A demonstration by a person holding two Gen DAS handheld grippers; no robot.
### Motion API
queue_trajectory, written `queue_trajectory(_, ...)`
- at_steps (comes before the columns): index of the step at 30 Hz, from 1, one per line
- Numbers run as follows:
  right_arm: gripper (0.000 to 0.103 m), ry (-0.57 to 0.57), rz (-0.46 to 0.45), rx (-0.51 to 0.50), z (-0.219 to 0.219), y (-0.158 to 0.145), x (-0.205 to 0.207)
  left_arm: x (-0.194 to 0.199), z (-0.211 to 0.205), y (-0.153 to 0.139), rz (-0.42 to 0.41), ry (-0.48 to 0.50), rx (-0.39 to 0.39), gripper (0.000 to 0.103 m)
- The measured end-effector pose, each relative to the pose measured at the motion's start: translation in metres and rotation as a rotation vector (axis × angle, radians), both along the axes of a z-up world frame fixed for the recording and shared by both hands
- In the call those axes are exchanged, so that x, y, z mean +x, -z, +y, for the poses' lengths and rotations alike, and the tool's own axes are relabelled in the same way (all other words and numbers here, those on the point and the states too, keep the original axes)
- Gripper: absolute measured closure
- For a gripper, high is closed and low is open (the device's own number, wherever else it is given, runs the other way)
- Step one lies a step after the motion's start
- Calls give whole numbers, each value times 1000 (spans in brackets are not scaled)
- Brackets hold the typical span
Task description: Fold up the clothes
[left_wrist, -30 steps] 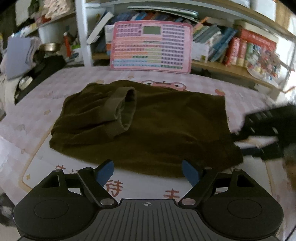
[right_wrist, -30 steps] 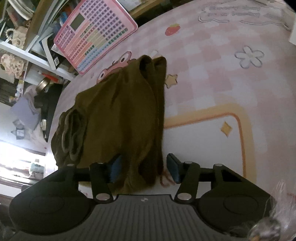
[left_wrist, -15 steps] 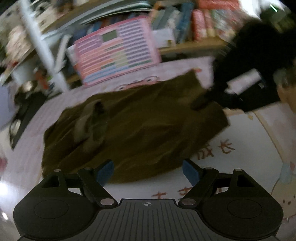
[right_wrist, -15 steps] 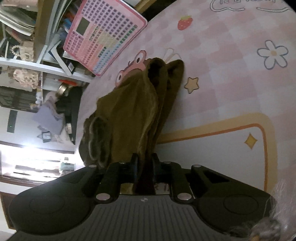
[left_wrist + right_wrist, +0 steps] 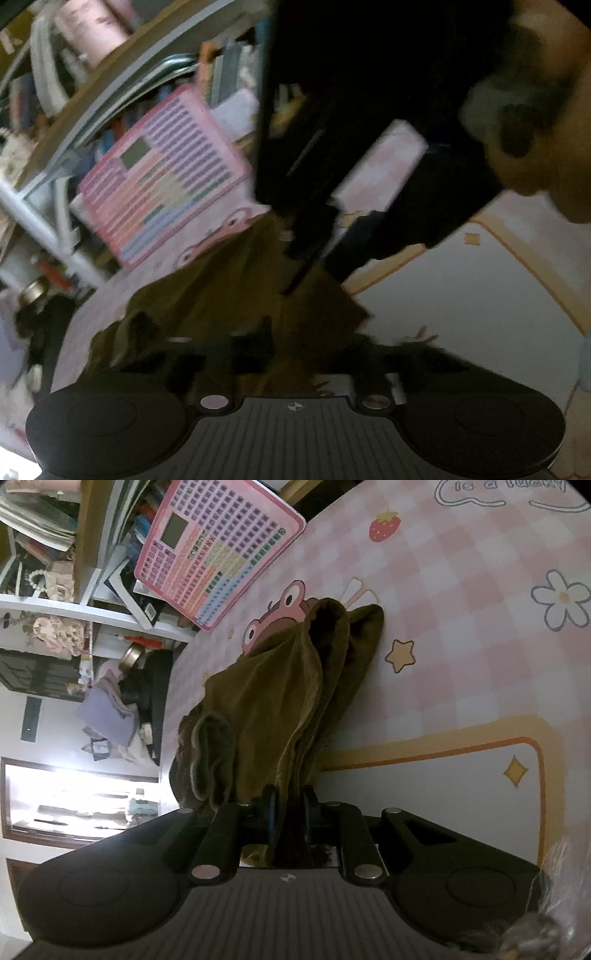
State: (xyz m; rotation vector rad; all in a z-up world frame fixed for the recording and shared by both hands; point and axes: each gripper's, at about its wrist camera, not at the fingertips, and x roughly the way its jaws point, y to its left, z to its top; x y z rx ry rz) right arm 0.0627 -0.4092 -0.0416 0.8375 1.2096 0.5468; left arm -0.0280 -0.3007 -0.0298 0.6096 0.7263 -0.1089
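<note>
- Where the left wrist view looks down, the left hand-held gripper (image 5: 295,354) is closing its jaws over the near edge of the olive-brown garment (image 5: 221,295); blur hides whether the pads press the cloth yet.
- Same view: the right hand-held gripper (image 5: 295,284) comes in dark from the upper right, with a hand (image 5: 535,122) behind it, and meets the garment's far side.
- Same view: a pink keyboard toy (image 5: 166,173) leans against a bookshelf (image 5: 110,96) at the back.
- From the right wrist view, the right hand-held gripper (image 5: 290,812) pinches a gathered fold of the garment (image 5: 280,701), though its jaws are easing open slightly.
- Same view: the garment trails away across the pink checked mat (image 5: 461,646) on the desk, its far end beside a frog print.
</note>
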Motion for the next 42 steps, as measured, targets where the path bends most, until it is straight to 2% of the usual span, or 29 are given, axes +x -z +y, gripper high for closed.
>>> queue_trajectory(2, 64, 21, 11, -33, -1, 1, 4, -3, 0, 0, -5, 17, -1, 93)
queue_trajectory(3, 43, 38, 15, -51, -2, 2, 7, -3, 2, -1, -5, 16, -8, 94)
queue_trajectory(4, 41, 57, 16, -59, -4, 3, 10, -3, 3, -3, -3, 13, -18, 94)
queue_trajectory(8, 41, 107, 63, -37, -6, 16, 32, -5, 7, -9, -4, 8, -43, 94)
queue_trajectory(11, 43, 132, 83, -27, -4, 24, 48, -8, 11, -13, -3, 6, -65, 94)
queue_trajectory(14, 57, 142, 73, -24, -1, 26, 57, -15, 16, -19, 4, 2, -105, 94)
queue_trajectory(16, 90, 126, 57, -20, -4, 25, 59, -21, 19, -24, 9, 2, -140, 94)
queue_trajectory(20, 91, 130, 18, -10, -21, 13, 48, -30, 16, -38, 9, 50, -240, 94)
queue_trajectory(26, 91, 243, -34, -108, -65, -11, 23, -38, 0, -54, 42, 167, -433, 95)
queue_trajectory(29, 91, 272, -44, -162, -78, -18, 14, -41, 0, -56, 56, 200, -481, 95)
queue_trajectory(32, 91, 277, -81, -166, -78, -29, 7, -42, 17, -65, 46, 178, -564, 95)
queue_trajectory(35, 91, 245, -158, -163, -66, -51, 3, -46, 40, -75, 28, 135, -667, 95)
queue_trajectory(39, 91, 168, -277, -177, -31, -86, 3, -55, 76, -82, 0, 57, -795, 95)
queue_trajectory(42, 91, 111, -343, -190, 2, -104, 6, -65, 103, -84, -32, 4, -845, 95)
